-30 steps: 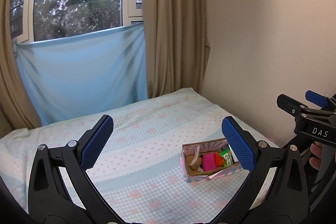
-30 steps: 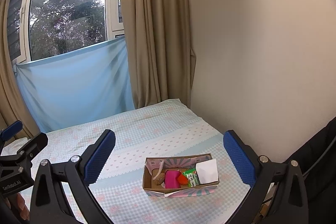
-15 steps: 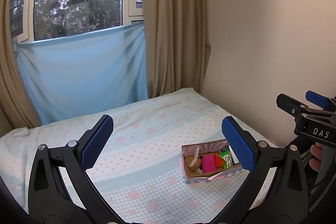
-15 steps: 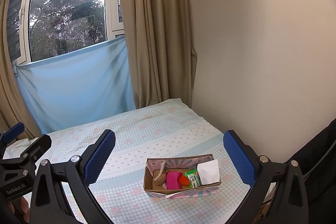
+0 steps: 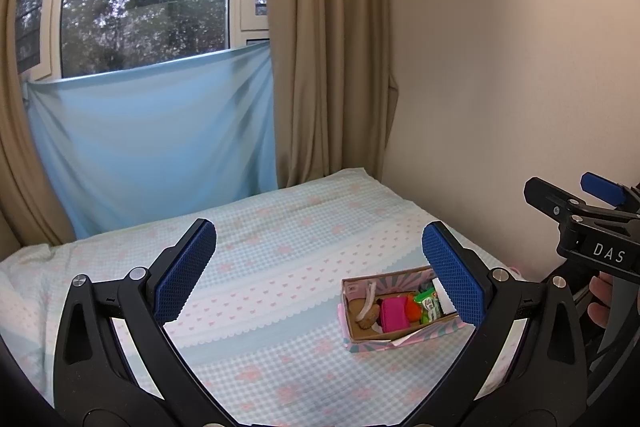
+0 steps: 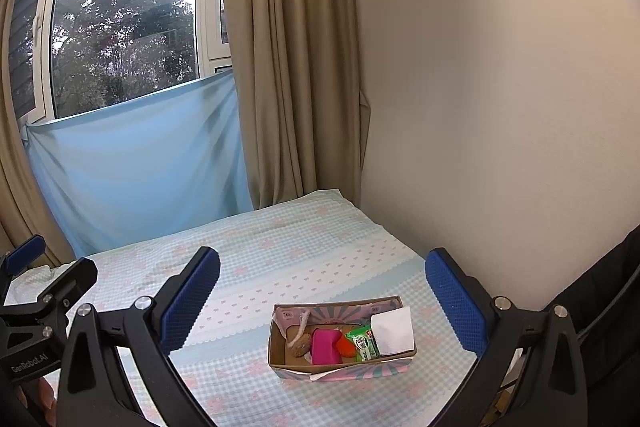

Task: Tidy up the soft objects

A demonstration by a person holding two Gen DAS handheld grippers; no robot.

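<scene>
A small cardboard box [image 6: 280, 349] [image 5: 349, 326] with a pink and blue pattern sits on the bed. It holds a brown soft toy [image 6: 301, 343], a pink item [image 6: 325, 346] [image 5: 394, 313], an orange item [image 6: 345, 346], a green packet [image 6: 363, 343] [image 5: 429, 303] and a white folded piece [image 6: 394, 331]. My left gripper [image 5: 318, 269] is open and empty, held above the bed to the left of the box. My right gripper [image 6: 322, 297] is open and empty, held above and before the box.
The bed [image 6: 304, 259] has a pale blue checked cover with pink hearts. A wall [image 6: 500, 107] runs along its right side. A beige curtain [image 6: 296, 67], a blue cloth [image 6: 140, 163] and a window [image 6: 120, 27] stand at the far end.
Both grippers have shifted only slightly; the box sits a little lower and nearer in the views. Nothing was taken hold of or let go.
</scene>
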